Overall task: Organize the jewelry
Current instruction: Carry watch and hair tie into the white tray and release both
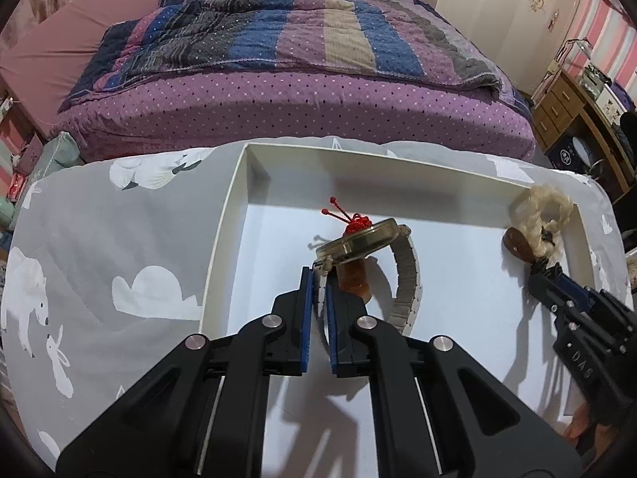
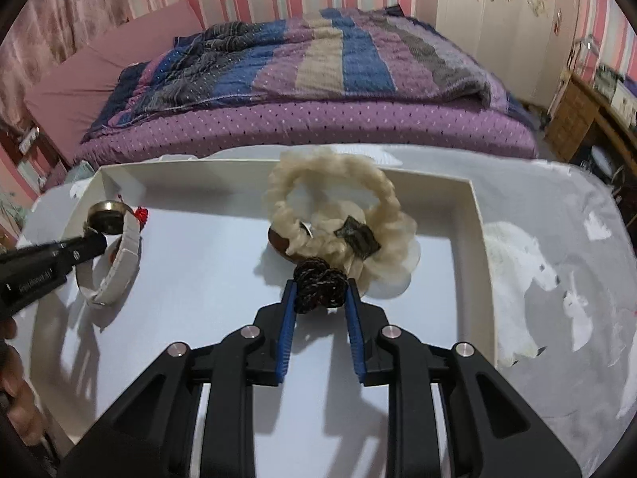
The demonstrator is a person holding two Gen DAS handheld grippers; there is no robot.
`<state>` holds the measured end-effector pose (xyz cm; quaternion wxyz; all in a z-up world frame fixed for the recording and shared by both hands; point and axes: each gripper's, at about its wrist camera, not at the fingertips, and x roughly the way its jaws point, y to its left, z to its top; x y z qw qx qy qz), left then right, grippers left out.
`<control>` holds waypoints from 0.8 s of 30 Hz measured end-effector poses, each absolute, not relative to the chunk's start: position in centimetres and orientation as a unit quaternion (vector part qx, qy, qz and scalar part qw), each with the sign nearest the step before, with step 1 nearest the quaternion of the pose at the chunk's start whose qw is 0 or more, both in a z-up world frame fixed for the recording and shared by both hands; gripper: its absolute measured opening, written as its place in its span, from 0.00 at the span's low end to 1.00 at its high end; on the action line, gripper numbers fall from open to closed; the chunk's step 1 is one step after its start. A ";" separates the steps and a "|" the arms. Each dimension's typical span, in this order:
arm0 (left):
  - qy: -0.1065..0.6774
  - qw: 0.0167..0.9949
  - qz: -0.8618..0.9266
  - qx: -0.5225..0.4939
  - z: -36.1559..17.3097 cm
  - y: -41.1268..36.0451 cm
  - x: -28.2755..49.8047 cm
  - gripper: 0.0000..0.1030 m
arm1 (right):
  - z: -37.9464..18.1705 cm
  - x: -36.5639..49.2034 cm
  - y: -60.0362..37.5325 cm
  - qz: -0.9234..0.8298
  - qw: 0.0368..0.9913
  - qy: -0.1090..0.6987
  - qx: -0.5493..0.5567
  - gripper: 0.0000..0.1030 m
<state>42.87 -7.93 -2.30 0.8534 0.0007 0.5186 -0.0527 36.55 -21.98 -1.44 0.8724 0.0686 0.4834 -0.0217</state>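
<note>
Placement seems underway inside the white tray [image 1: 235, 215]: left gripper [image 1: 318, 275] clamps the watch [image 1: 360, 241] strap, right gripper [image 2: 320, 290] grips the dark knot [image 2: 318, 285] on the fluffy band [image 2: 334, 207]; next, presumably, each piece gets set down apart

In the left wrist view the amber pendant [image 1: 354, 281] stands mostly hidden behind the watch [image 1: 360, 241] face and the left gripper [image 1: 318, 279] fingertips, and the strap end pinched between the blue pads is covered by them. The dark knotted piece [image 2: 320, 286] of the cream fluffy hair tie [image 2: 334, 207] fills the gap of the right gripper [image 2: 320, 294], so its underside is out of sight, and the brown oval piece [image 2: 280, 245] beneath the fluff is perhaps a clip. The near edge of the white tray [image 2: 473, 207] is cut off behind both gripper bodies.
</note>
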 end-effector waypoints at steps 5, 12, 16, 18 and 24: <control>0.522 0.852 -0.047 0.000 -2.6 -7.8 42.9 0.08 | -1.9 37.1 -21.8 -0.023 0.866 0.496 0.058 0.25; 0.509 0.859 -0.047 0.010 -1.5 -8.1 41.8 0.36 | -1.7 37.2 -22.0 -0.008 0.864 0.500 0.061 0.39; 0.485 0.873 -0.044 0.018 0.9 -8.4 40.4 0.56 | -0.2 35.9 -22.8 -0.001 0.874 0.480 0.072 0.44; 0.475 0.879 -0.045 0.016 2.5 -8.2 39.4 0.65 | 1.1 35.2 -23.4 -0.002 0.880 0.469 0.078 0.45; 0.439 0.898 -0.033 -0.002 7.3 -5.7 34.1 0.96 | 5.9 30.7 -25.1 -0.006 0.900 0.429 0.077 0.62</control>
